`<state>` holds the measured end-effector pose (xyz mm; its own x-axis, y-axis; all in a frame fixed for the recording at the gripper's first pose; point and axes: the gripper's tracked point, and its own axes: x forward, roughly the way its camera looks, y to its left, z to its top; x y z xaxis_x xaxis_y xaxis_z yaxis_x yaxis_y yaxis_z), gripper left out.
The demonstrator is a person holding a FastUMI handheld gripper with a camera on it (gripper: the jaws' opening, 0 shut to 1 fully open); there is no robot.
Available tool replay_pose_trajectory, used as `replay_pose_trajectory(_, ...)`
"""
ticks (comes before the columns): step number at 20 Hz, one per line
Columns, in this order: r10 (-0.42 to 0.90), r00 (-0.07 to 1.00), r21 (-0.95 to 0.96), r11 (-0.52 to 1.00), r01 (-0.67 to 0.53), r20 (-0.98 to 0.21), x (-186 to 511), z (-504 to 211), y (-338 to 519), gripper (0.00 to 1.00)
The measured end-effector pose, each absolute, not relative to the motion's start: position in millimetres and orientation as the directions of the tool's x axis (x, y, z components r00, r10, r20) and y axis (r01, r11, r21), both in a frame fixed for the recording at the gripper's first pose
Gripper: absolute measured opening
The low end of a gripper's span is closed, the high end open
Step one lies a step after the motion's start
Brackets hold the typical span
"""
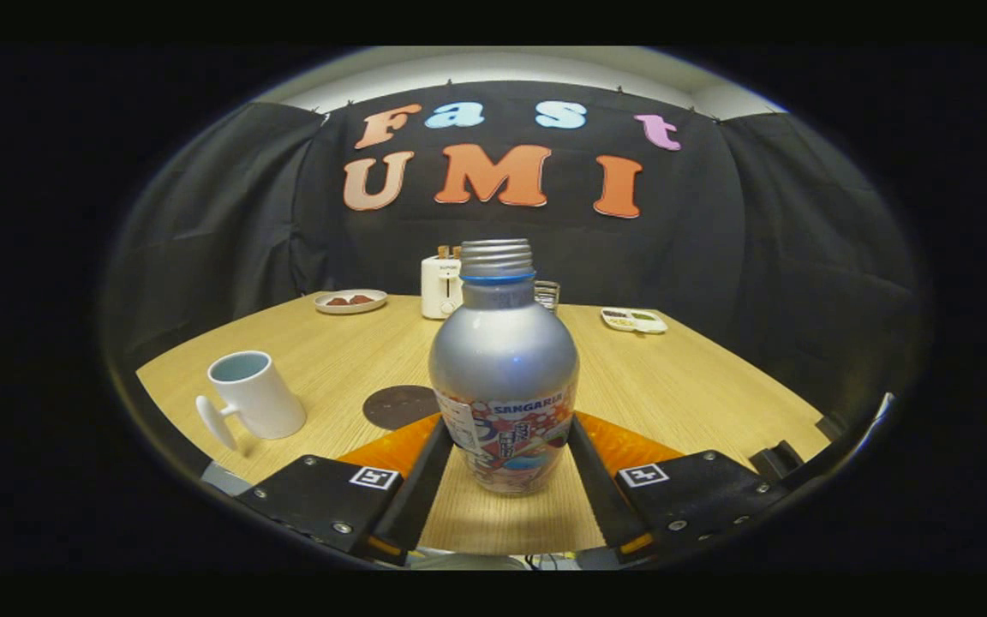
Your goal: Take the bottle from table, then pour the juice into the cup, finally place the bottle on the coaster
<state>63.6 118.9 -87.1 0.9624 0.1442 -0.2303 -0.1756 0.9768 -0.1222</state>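
A silver bottle [502, 351] with a threaded, uncapped neck and a printed label stands upright between my fingers. My gripper [511, 424] is shut on it, both fingers pressing on the label at its lower half. Its base sits at or just above the wooden table [682, 386]; I cannot tell which. A white cup [249, 398] with a pale blue inside stands to the left of the fingers, its handle turned toward me. The round dark coaster [399, 405] lies flat between the cup and the bottle, just beyond the left finger.
At the table's far side stand a white toaster [441, 287] and a small glass [547, 294], partly hidden behind the bottle. A plate [350, 300] with brown food lies at the far left, a white tray [633, 320] at the far right.
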Motion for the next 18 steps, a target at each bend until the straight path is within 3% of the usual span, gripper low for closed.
replay_pose_trajectory(18, 0.123, 0.982, -0.531, 0.828, -0.18, -0.141, 60, -39, 179, 0.78)
